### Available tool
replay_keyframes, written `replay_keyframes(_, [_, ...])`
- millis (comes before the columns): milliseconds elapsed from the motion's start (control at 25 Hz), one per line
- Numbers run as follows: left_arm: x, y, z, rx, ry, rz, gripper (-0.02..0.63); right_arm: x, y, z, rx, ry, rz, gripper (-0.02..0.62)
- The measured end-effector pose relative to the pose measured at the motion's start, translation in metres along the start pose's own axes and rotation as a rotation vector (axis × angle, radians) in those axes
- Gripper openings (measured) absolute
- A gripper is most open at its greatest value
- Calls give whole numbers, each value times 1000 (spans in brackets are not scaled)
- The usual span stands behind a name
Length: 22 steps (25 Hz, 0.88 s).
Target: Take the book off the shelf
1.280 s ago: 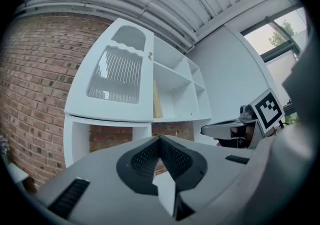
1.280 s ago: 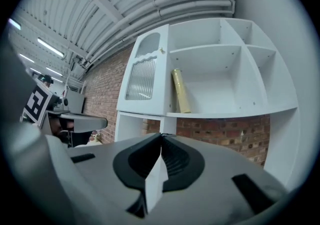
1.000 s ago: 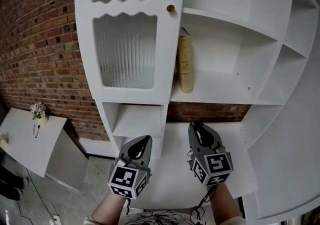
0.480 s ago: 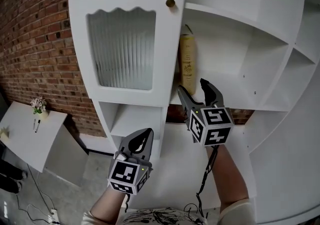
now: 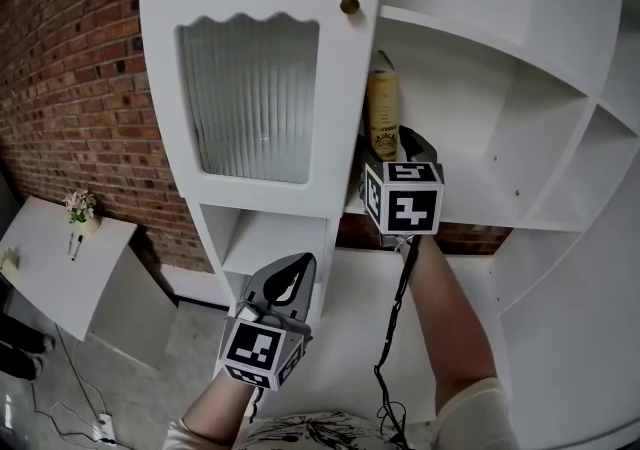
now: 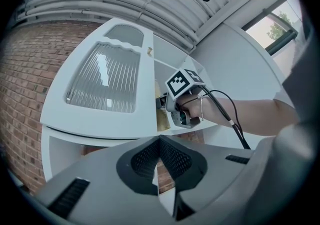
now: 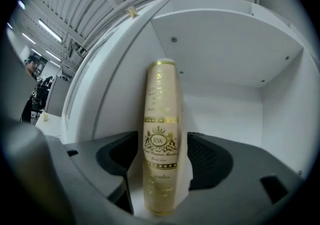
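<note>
A cream book [image 5: 383,113] with gold lettering on its spine stands upright at the left end of a white shelf [image 5: 480,208], against the cabinet's side wall. In the right gripper view its spine [image 7: 161,134] fills the middle, between the two dark pads. My right gripper [image 5: 399,146] is raised to the shelf with its jaws opening around the book's lower half; a thin gap shows at each pad. My left gripper [image 5: 292,271] hangs low in front of the cabinet, shut with nothing in it, its tips [image 6: 159,141] pointing up at the shelf.
A ribbed-glass cabinet door [image 5: 250,88] with a brass knob [image 5: 349,6] stands just left of the book. More white shelves [image 5: 560,28] fan out to the right. A brick wall [image 5: 80,88] and a white table [image 5: 60,268] with a small flower vase [image 5: 80,210] lie left.
My right gripper has risen from low in front of the cabinet to the shelf, opened its jaws and come round the book. The left gripper has stayed low and shut.
</note>
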<state>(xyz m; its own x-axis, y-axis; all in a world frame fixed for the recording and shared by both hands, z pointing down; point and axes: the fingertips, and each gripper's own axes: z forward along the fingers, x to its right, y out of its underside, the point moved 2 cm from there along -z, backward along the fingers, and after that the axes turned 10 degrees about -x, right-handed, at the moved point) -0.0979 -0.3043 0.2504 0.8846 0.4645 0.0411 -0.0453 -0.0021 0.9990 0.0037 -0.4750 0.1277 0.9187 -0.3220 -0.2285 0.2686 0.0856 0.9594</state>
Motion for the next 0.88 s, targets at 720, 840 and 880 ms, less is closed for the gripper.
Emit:
replay_keyframes(720, [-7, 6, 16, -4, 16, -7, 12, 19, 7, 36, -70, 39, 33, 214])
replay_keyframes(840, [-7, 7, 16, -1, 13, -11, 13, 20, 7, 32, -59, 39, 28, 212])
replay_keyframes(880, [-7, 7, 14, 0, 12, -14, 12, 19, 7, 29, -55, 39, 24, 212])
